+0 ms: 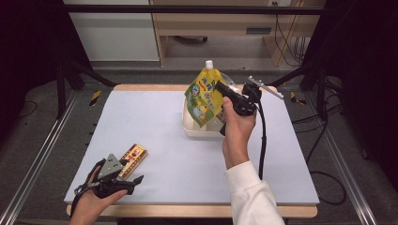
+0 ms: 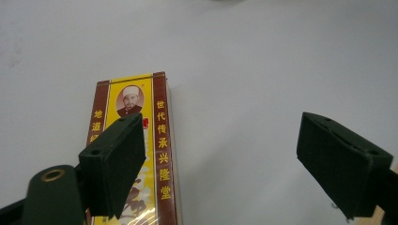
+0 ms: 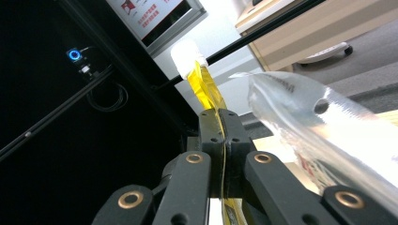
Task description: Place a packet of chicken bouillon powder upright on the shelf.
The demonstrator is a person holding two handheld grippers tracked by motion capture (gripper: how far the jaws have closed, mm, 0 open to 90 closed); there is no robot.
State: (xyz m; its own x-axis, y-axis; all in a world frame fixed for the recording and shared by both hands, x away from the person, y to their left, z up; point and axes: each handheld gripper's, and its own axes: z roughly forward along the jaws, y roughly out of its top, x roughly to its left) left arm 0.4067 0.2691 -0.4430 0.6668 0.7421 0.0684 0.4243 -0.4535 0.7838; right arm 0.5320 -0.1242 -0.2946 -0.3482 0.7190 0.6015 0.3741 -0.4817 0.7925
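**Yellow pouch held over the tray**

Yellow spouted pouch (image 1: 203,96) hangs upright above the white tray (image 1: 190,129), right gripper (image 1: 219,87) jaws clamped on its edge for lowering. Left gripper (image 2: 234,157) rests open-jawed beside the box (image 1: 133,158) on the table (image 1: 187,154).

Lower end of the red-and-yellow box (image 2: 141,154) behind a jaw, cut off.

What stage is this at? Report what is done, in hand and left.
Done: the right gripper has clamped the yellow spout pouch; its pads pinch the pouch edge in the right gripper view. In hand: the pouch hangs upright over the white tub, apparently not yet released. A clear bag already sits there. Left: the red-and-yellow box lies flat on the table, untouched; the left gripper is open beside it.
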